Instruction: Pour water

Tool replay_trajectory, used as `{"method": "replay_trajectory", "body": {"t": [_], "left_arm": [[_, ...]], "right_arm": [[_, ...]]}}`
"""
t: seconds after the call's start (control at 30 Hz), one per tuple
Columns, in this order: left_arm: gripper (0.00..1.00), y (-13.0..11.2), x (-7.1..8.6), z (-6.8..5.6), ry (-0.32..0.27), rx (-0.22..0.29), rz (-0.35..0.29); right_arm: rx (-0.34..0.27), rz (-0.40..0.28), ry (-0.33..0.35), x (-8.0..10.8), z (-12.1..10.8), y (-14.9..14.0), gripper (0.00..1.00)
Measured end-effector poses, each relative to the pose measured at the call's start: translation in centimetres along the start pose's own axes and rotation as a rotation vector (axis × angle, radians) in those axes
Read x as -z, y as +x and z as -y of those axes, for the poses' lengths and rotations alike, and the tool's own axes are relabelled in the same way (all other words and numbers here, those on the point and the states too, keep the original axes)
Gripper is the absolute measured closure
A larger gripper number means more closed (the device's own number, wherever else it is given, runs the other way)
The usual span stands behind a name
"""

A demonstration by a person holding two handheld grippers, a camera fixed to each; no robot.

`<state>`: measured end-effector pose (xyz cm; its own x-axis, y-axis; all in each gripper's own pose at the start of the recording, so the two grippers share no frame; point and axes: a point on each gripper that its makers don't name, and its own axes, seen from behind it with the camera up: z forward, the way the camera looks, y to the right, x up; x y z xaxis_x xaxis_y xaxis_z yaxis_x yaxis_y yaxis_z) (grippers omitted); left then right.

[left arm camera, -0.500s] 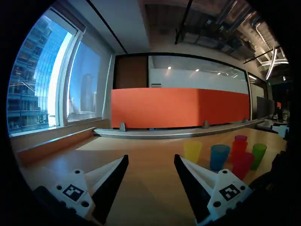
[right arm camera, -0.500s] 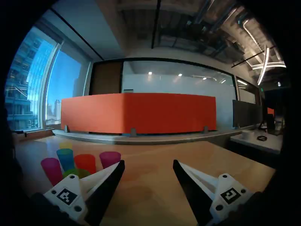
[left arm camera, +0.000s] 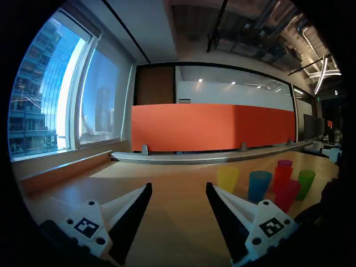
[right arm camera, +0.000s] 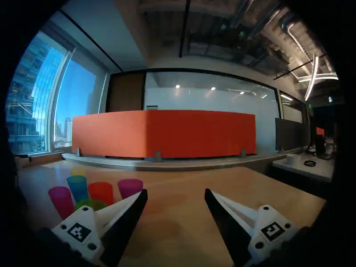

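The left hand-held gripper (left arm camera: pixel 178 185) and the right hand-held gripper (right arm camera: pixel 175 191) are both wide open, holding nothing. The colored cups (left arm camera: pixel 259 184) stand bunched on the tabletop (left arm camera: pixel 178 175), between them.

Shows an orange partition (left arm camera: pixel 213 127) behind the wooden table (left arm camera: pixel 178 222), tall windows (left arm camera: pixel 44 102) beside it, ceiling lights (right arm camera: pixel 311 78) above.

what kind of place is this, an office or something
Probably a high-rise open-plan office: a long wooden desk with an orange divider panel along its far edge, tall windows looking onto skyscrapers, and exposed ceiling pipes.
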<state>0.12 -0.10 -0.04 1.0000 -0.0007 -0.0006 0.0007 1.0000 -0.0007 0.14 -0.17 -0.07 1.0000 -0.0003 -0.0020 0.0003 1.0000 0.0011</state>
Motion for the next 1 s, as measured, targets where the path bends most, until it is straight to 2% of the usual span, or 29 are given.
{"method": "replay_trajectory", "body": {"t": [0.3,0.5,0.7,1.0], "left_arm": [[0.1,0.5,0.1,-0.1,-0.011,-0.013,0.008],[0.1,2.2,-0.2,0.1,-0.013,0.01,0.022],[0.1,5.3,-0.8,-0.1,-0.045,0.032,0.029],[0.1,10.5,-1.8,-1.0,-0.102,-0.004,0.04]], "right_arm": [[-0.004,0.012,-0.001,0.1,-0.1,0.0,0.01],[-0.033,0.005,0.019,0.1,-0.1,2.6,0.01],[-0.004,0.027,0.039,0.1,-0.4,5.9,0.01],[0.012,0.045,0.082,-0.1,0.0,11.6,0.01]]}}
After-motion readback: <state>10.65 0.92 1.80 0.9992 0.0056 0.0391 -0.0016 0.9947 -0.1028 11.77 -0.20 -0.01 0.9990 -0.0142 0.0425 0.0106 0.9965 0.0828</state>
